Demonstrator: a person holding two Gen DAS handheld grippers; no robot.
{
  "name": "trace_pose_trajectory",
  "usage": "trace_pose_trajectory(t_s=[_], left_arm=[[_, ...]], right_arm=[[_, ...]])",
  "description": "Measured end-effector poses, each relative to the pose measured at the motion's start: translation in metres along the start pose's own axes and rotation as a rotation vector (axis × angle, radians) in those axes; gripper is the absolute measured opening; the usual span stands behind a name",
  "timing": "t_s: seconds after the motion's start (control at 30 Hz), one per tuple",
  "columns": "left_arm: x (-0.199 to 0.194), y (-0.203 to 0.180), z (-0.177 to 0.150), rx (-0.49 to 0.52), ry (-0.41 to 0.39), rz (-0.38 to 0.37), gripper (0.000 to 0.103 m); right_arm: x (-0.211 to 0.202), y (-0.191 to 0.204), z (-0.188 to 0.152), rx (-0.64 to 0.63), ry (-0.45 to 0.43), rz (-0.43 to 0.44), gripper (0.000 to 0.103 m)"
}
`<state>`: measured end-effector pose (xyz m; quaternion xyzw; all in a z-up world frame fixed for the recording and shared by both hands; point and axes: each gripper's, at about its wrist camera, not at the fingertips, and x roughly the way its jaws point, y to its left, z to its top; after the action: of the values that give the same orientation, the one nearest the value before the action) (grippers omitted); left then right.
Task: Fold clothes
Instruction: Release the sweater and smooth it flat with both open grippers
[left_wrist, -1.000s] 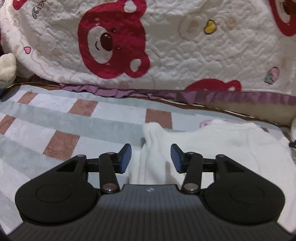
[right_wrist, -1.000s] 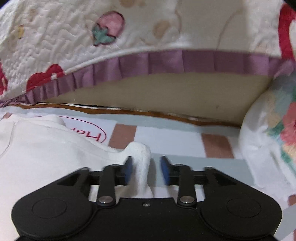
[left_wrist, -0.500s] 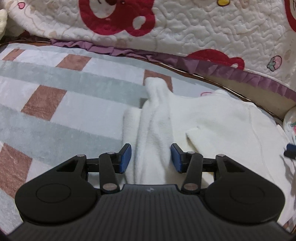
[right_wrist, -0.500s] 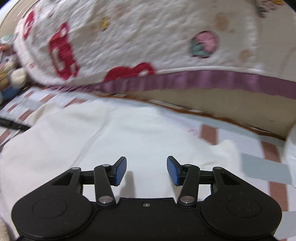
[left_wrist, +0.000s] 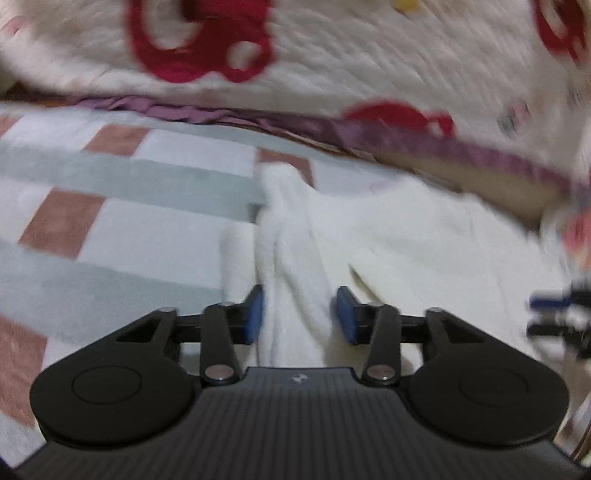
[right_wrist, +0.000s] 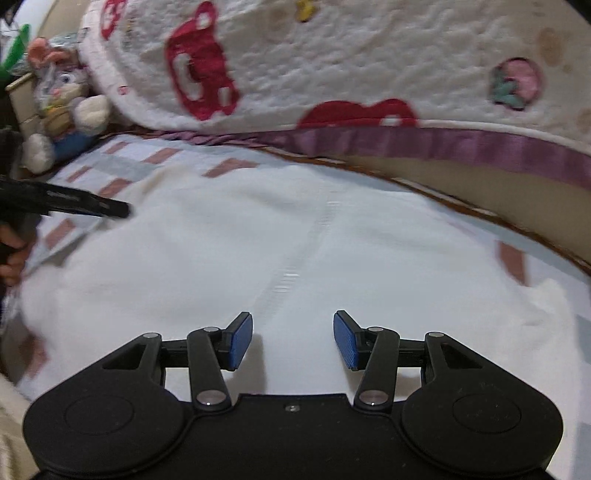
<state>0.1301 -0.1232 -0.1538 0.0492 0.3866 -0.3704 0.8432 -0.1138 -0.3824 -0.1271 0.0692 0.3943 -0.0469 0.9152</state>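
A white fleece garment (left_wrist: 424, 251) lies spread on the checked bedsheet (left_wrist: 110, 229). Its bunched sleeve (left_wrist: 291, 258) runs toward me between the blue pads of my left gripper (left_wrist: 299, 314), whose jaws are closing around it with a small gap still showing at the right pad. In the right wrist view the garment's flat body (right_wrist: 258, 258) fills the middle, with a seam running up it. My right gripper (right_wrist: 293, 343) hovers just over that body, open with nothing between its fingers. My left gripper's tip (right_wrist: 110, 210) shows at the left edge.
A quilted white blanket with red bears (right_wrist: 332, 66) and a purple frill (right_wrist: 480, 147) is heaped along the far side. A plush toy (right_wrist: 62, 110) sits at the far left. A person's hand (right_wrist: 11, 258) holds the left tool. The right gripper (left_wrist: 557, 314) appears blurred at the right edge.
The right gripper let go of the garment's corner, opened and swung left over the garment's body. The left gripper sank onto the sleeve and its jaws narrowed slightly around it.
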Motion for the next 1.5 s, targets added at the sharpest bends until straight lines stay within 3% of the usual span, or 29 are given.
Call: trace_pose_trajectory(t_s=[0.2, 0.33, 0.5, 0.53, 0.6, 0.73, 0.83, 0.87, 0.93, 1.03, 1.13, 1.27, 1.33, 1.43, 1.5], left_arm=[[-0.004, -0.024, 0.003, 0.223, -0.013, 0.212, 0.012], [-0.004, -0.025, 0.005, 0.205, 0.0, 0.236, 0.012], [-0.02, -0.024, 0.014, 0.238, -0.014, 0.39, 0.009], [-0.026, -0.02, 0.017, 0.212, -0.02, 0.379, 0.009], [-0.038, -0.01, 0.023, 0.092, -0.039, 0.234, 0.009], [-0.042, -0.015, 0.025, -0.003, -0.05, 0.007, 0.01], [-0.028, -0.029, 0.015, -0.018, -0.024, -0.151, 0.012], [-0.019, -0.034, 0.009, -0.006, 0.001, -0.154, 0.012], [-0.002, -0.04, -0.003, 0.042, 0.048, -0.077, 0.012], [0.015, -0.038, -0.017, 0.085, 0.069, -0.017, 0.014], [0.016, -0.02, -0.016, -0.023, 0.063, -0.073, 0.014], [0.018, -0.008, -0.017, -0.086, 0.056, -0.088, 0.014], [0.014, -0.014, -0.016, -0.05, 0.044, -0.033, 0.01], [0.008, -0.026, -0.014, 0.064, 0.022, 0.116, 0.008], [0.003, -0.026, -0.011, 0.064, 0.018, 0.139, 0.008]], right_arm=[[0.016, 0.047, 0.015, -0.072, -0.009, 0.121, 0.054], [0.022, 0.081, 0.024, -0.125, -0.027, 0.181, 0.054], [0.031, 0.109, 0.017, -0.165, -0.004, 0.21, 0.054], [0.035, 0.112, 0.013, -0.165, 0.016, 0.225, 0.055], [0.042, 0.118, 0.005, -0.174, 0.049, 0.25, 0.056], [0.047, 0.13, -0.005, -0.233, 0.043, 0.224, 0.06], [0.048, 0.136, -0.007, -0.263, 0.041, 0.211, 0.06], [0.047, 0.14, -0.008, -0.288, 0.04, 0.199, 0.06], [0.047, 0.146, -0.009, -0.331, 0.039, 0.189, 0.06], [0.041, 0.137, -0.01, -0.292, 0.033, 0.247, 0.06], [0.034, 0.115, -0.014, -0.188, 0.043, 0.336, 0.059], [0.026, 0.104, -0.033, -0.084, 0.056, 0.363, 0.059], [0.019, 0.1, -0.038, -0.073, 0.059, 0.364, 0.059], [0.007, 0.092, -0.045, -0.044, 0.065, 0.362, 0.056], [-0.01, 0.074, -0.045, -0.002, 0.01, 0.292, 0.056]])
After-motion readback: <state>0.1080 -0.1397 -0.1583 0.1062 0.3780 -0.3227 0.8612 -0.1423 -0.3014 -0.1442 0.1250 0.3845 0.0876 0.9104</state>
